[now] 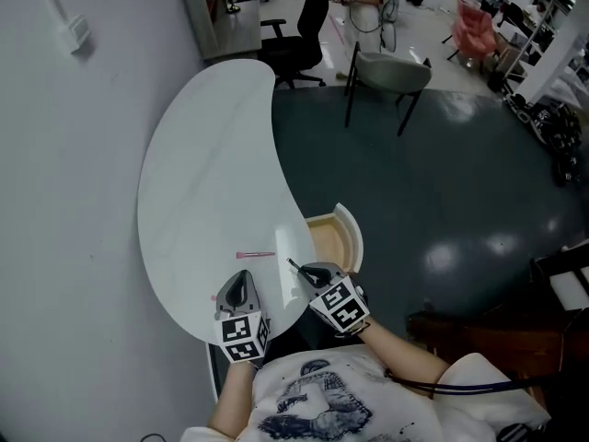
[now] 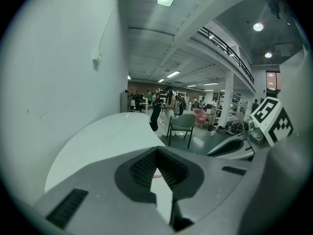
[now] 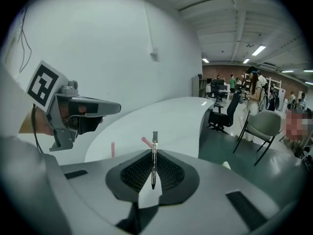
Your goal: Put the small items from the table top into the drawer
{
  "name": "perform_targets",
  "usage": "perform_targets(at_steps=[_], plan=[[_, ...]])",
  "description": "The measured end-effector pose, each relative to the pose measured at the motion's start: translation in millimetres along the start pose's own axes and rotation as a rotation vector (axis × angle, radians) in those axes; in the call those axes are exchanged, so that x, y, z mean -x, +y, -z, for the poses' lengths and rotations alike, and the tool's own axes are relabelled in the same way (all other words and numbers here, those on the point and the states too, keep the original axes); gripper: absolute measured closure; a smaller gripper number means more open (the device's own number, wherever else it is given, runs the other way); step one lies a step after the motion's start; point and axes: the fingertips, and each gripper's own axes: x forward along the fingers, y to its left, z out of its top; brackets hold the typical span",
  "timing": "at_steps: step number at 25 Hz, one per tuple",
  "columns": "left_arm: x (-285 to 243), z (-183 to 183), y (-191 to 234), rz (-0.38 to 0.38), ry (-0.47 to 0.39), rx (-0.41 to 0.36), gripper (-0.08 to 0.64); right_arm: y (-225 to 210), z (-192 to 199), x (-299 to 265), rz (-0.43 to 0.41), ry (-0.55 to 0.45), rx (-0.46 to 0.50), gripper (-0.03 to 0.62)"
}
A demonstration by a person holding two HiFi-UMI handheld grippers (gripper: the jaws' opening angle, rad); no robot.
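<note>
**Pen gripped beside the open drawer**

Nearest the person, the left gripper (image 1: 241, 284) hung over the white curved table top (image 1: 212, 155), its jaws together and empty. The right gripper (image 3: 153, 163) pinched a thin dark pen (image 3: 154, 153) just beside the open wood-lined drawer (image 1: 331, 239). Farther out, a slim pink stick (image 1: 255, 254) lay on the table.

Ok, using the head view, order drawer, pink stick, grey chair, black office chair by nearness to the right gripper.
1. drawer, just past the right gripper
2. pink stick, left, on the table
3. grey chair, across the floor
4. black office chair, farthest back
</note>
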Motion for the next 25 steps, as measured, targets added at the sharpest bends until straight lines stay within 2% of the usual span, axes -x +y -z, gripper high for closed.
perform_targets(at_steps=[6, 14, 20, 25], plan=[[7.8, 10.1, -82.0, 0.015, -0.014, -0.032, 0.537, -31.9, 35.1, 67.0, 0.033, -0.051, -0.028, 0.549], [13.0, 14.3, -161.9, 0.01, -0.019, -0.057, 0.537, -74.9, 64.0, 134.8, 0.059, -0.094, -0.052, 0.549], [10.1, 12.6, -192.8, 0.037, -0.009, -0.105, 0.537, -96.6, 74.1, 154.7, 0.084, -0.129, -0.099, 0.549], [1.3, 7.7, -204.1, 0.078, 0.009, -0.136, 0.537, -112.3, 84.3, 156.9, 0.138, -0.126, -0.179, 0.549]])
